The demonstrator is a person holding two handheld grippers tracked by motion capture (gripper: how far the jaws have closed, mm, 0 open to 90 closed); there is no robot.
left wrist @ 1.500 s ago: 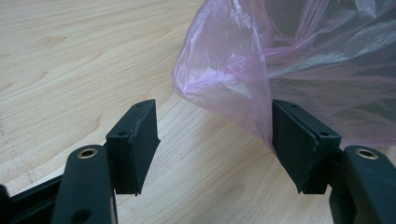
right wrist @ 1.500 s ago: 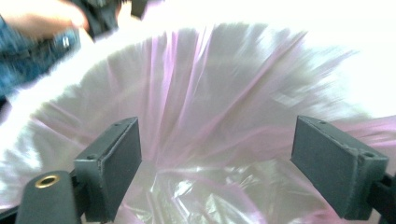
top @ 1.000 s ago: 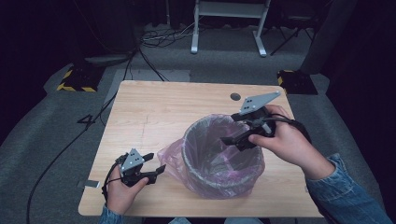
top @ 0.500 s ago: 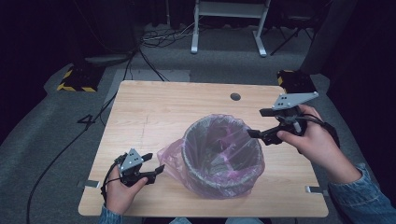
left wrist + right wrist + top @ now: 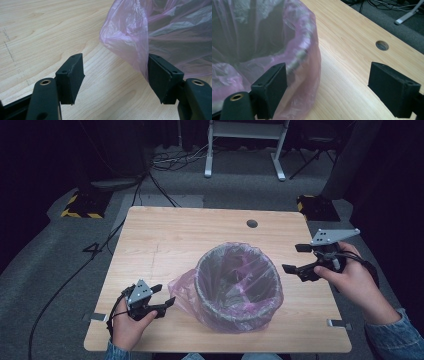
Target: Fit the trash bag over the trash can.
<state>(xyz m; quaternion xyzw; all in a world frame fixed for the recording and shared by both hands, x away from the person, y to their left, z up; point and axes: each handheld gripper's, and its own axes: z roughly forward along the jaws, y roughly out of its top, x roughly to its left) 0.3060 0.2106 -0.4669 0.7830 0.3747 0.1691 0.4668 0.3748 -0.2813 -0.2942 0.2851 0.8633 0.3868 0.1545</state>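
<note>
1. At frame centre on the tabletop [image 5: 165,235], the bin [image 5: 239,287] stands lined with a pink bag [image 5: 182,287].
2. Right hand-held gripper [image 5: 299,259], wide open and empty, has withdrawn rightward from the rim; lining looks finished there.
3. Left hand-held gripper [image 5: 164,297] gapes empty beside loose bag.

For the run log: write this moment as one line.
scene: bin lined with pink bag on table | left tongs: open beside bag flap | right tongs: open, off the rim

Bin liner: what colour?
Translucent pink-purple liner; clearest in the left gripper view.
</note>
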